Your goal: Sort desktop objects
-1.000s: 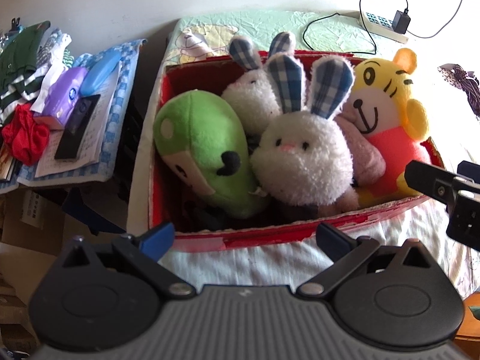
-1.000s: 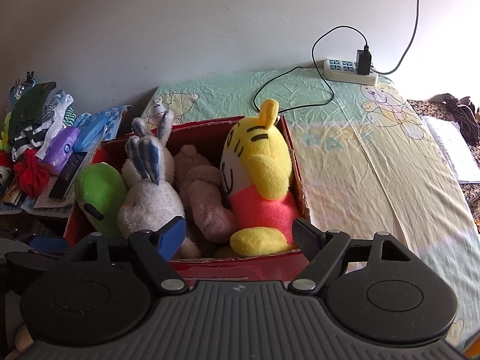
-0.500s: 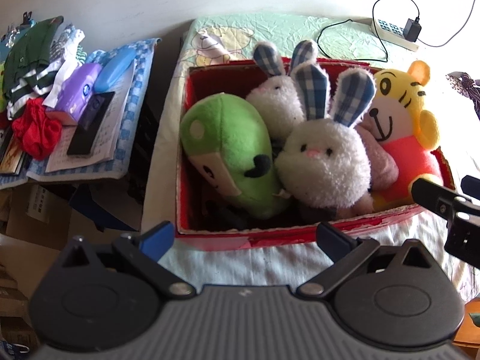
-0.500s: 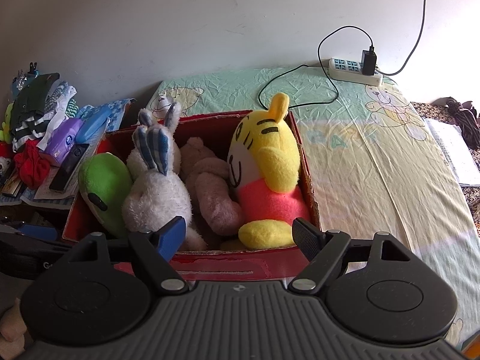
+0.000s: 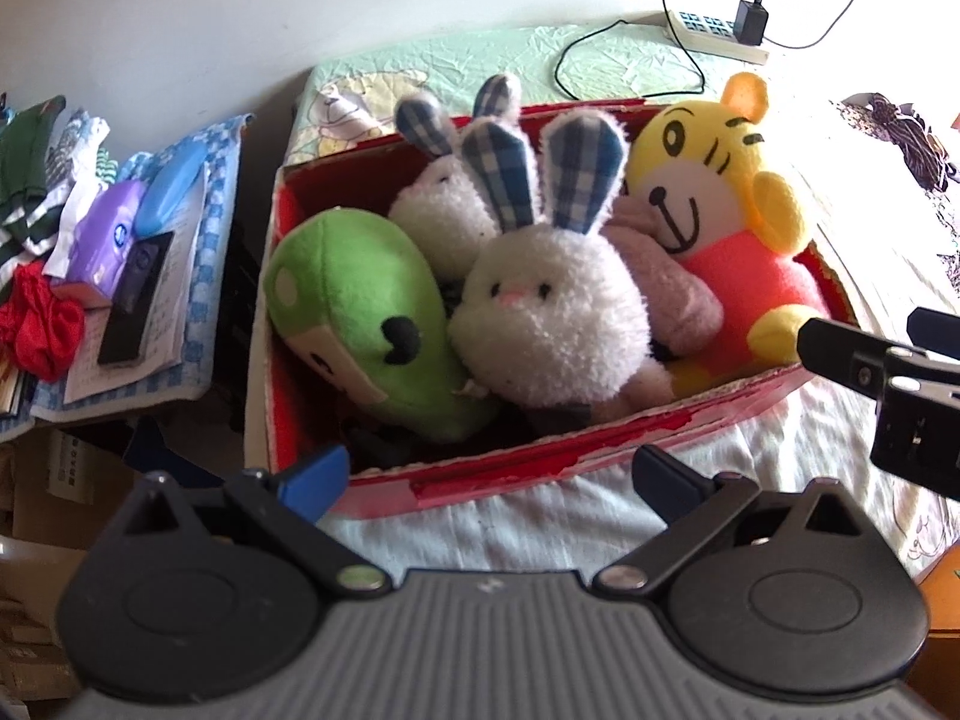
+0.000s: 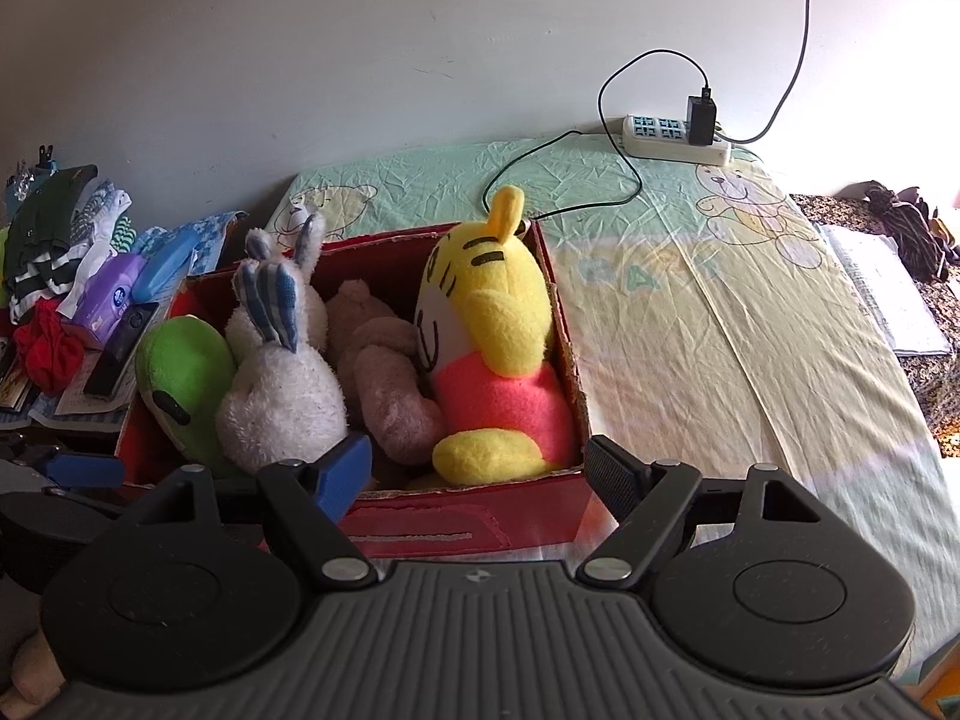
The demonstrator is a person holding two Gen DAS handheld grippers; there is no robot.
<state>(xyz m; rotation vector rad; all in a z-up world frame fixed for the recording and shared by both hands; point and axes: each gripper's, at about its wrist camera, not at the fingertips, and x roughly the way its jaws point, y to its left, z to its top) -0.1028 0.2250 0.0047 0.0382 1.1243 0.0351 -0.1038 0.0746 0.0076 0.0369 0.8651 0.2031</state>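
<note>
Bedsheet (image 6: 690,324) bears red box (image 5: 540,468); pink plush (image 5: 672,294) half-hidden.

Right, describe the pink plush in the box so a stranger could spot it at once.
Start at the red cardboard box on the bear-print sheet. Inside, look between the front white bunny and the yellow tiger plush. The pale pink plush lies low and half buried, the only dull pink one, with no face showing.
</note>
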